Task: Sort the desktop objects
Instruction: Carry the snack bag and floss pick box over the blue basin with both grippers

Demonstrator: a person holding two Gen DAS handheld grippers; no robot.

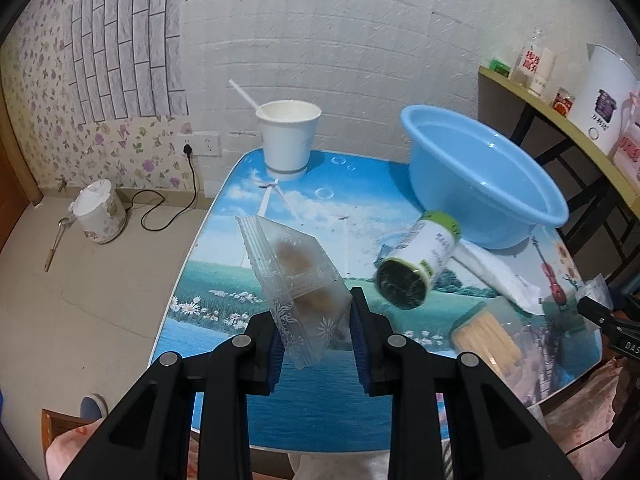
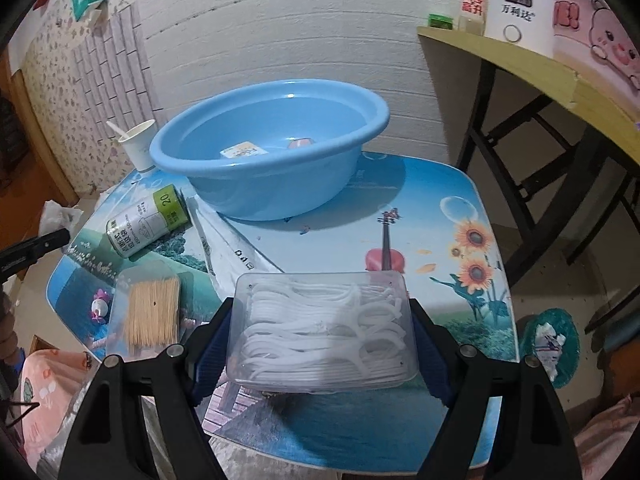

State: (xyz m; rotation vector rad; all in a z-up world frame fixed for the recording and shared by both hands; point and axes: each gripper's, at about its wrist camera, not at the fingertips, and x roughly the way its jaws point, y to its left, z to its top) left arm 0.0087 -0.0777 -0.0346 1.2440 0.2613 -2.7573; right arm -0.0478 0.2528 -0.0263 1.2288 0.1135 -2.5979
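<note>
Grippers, both loaded, both clear of the table [image 2: 420, 184]. Left gripper [image 1: 316, 336]: jaws drawn nearly together, blue pads clamped on the lower end of a clear snack packet [image 1: 294, 280] with brown contents. Packet stands tilted, upper end leaning left, held in the air over the table's near left part; it touches nothing else.

Right gripper [image 2: 320, 344]: jaws wide apart, pads pressed against the two short sides of a clear plastic box of floss picks [image 2: 326, 330]. Box is held roughly level, lid up, over the near edge of the table; white picks are visible through the lid.

On the table: blue basin [image 2: 272, 160] at the far edge, towards the middle, with a small yellow-labelled packet [image 2: 244, 150] and a reddish item [image 2: 300, 143] lying inside. Paper cup [image 1: 288, 138] with a white stick in it stands at the far left corner, beside the basin. Green-and-white roll of bags [image 2: 148, 224] lies on its side near the left edge, just in front of the basin. White plastic bag [image 2: 232, 240] lies flat beside the roll, one end reaching under the basin's rim. Clear box of toothpicks [image 2: 150, 312] lies near the near left corner, just left of the held floss box.
</note>
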